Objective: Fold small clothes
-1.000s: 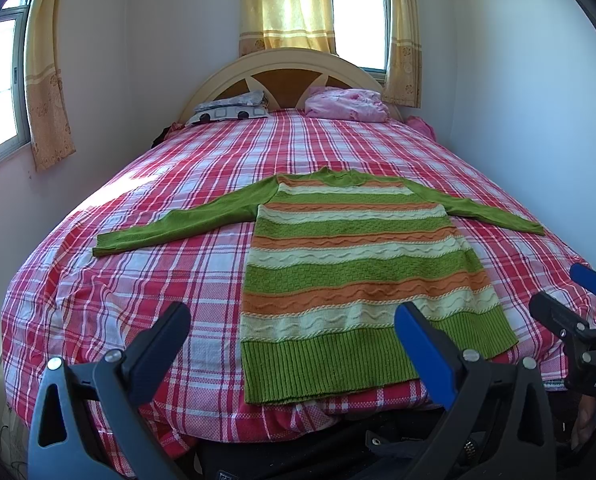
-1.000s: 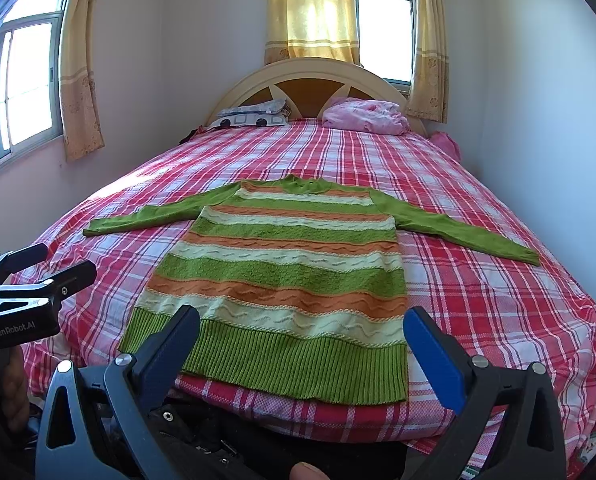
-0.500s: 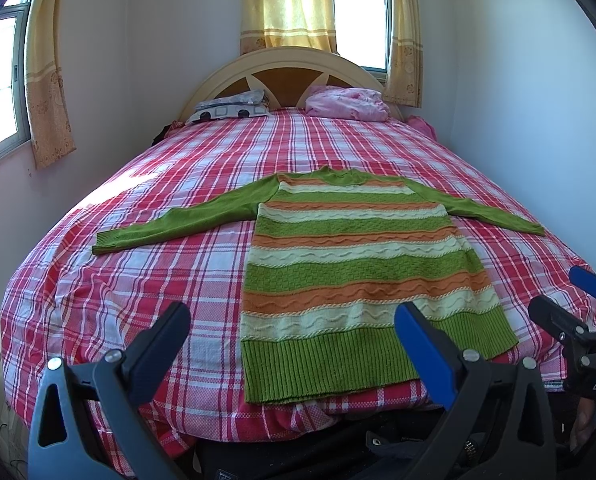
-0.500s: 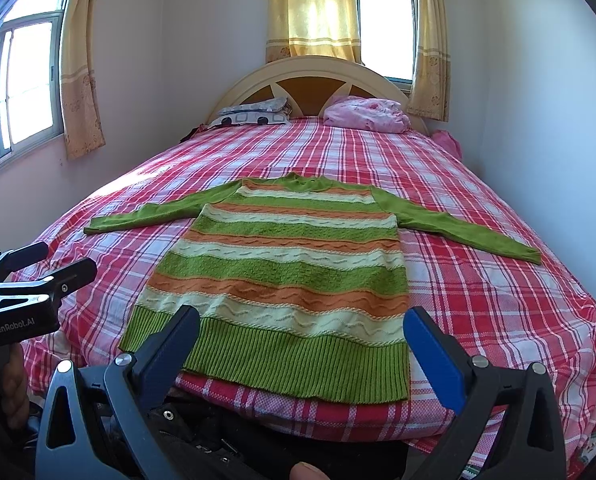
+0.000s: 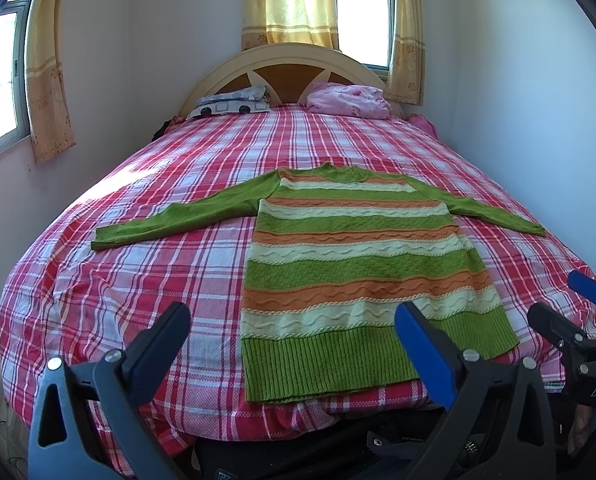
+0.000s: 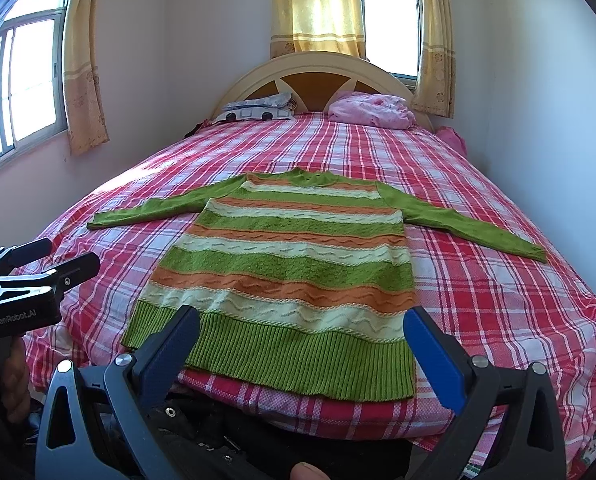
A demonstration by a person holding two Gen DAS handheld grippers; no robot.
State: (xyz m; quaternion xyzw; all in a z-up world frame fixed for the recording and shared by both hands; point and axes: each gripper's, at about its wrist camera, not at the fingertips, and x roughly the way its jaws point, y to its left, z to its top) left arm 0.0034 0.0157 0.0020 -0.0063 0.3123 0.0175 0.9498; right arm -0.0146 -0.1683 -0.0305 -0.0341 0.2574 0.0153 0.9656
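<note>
No shift; sweater [image 5: 362,276] hem near bed-edge

The sweater [image 5: 362,264] is chunky knit wool, ribbed at the hem, with raised wavy cables across its stripes. Under it the bed sheet [image 5: 146,280] is woven matt cotton, faintly creased. The left tongs [image 5: 294,344] and right tongs [image 6: 302,340] look like matt dark plastic with smooth blue pads and shiny metal screws. At twelve o'clock the headboard [image 6: 318,68] is smooth painted wood.
</note>
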